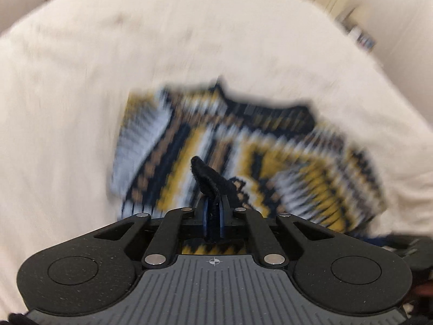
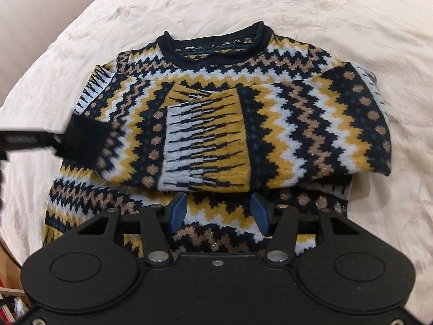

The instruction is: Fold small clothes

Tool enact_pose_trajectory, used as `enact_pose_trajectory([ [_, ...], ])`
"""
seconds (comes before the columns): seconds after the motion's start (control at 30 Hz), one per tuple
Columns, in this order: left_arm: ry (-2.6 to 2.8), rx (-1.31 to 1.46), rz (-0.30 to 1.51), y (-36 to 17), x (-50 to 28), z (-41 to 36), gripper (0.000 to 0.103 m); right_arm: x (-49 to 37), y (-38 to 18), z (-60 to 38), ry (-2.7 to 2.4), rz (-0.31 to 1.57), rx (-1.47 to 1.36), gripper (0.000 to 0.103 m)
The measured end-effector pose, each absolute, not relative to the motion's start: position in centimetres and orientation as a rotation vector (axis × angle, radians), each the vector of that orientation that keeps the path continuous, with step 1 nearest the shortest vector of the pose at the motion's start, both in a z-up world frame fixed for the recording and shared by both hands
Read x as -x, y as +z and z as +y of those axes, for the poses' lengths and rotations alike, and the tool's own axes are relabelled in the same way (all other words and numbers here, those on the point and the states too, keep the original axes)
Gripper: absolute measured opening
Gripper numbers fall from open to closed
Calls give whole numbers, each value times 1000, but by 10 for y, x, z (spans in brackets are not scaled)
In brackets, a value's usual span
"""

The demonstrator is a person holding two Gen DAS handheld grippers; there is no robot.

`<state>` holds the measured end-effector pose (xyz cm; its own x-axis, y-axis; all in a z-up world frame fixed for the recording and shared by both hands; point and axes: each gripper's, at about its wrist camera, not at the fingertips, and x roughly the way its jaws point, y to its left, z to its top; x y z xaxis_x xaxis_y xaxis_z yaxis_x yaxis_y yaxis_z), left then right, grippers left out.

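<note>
Left gripper (image 1: 213,216) fingers pinch the sweater's (image 2: 216,124) dark cuff (image 1: 209,178); right gripper (image 2: 219,211) fingers, spread, hover over its lower body on the bed (image 2: 338,13).

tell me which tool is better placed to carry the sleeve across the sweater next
Left, probably. The left tool is already shut on the black cuff of the sweater, while the right tool is open above the lower body, holding nothing.

Left gripper (image 1: 213,211): jaws closed, pinching a dark cuff (image 1: 208,176); pointed steeply downward.
Right gripper (image 2: 219,211): jaws parted, blue pads (image 2: 178,211) apart, nothing gripped; pointed steeply downward.
</note>
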<state>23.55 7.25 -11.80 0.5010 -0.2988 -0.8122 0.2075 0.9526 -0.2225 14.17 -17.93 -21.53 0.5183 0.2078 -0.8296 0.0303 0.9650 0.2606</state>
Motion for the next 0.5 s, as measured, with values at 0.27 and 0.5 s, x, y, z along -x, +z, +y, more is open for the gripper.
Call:
enact_pose_trajectory([
  [0.27,-252,107,884,-70,-259,103,7,-135,-216,-195,57,1018,-298,59],
  [0.5,-158,11,1006,-123,-282,110,7,-145,-215,-225,-52,1006,-316,59],
])
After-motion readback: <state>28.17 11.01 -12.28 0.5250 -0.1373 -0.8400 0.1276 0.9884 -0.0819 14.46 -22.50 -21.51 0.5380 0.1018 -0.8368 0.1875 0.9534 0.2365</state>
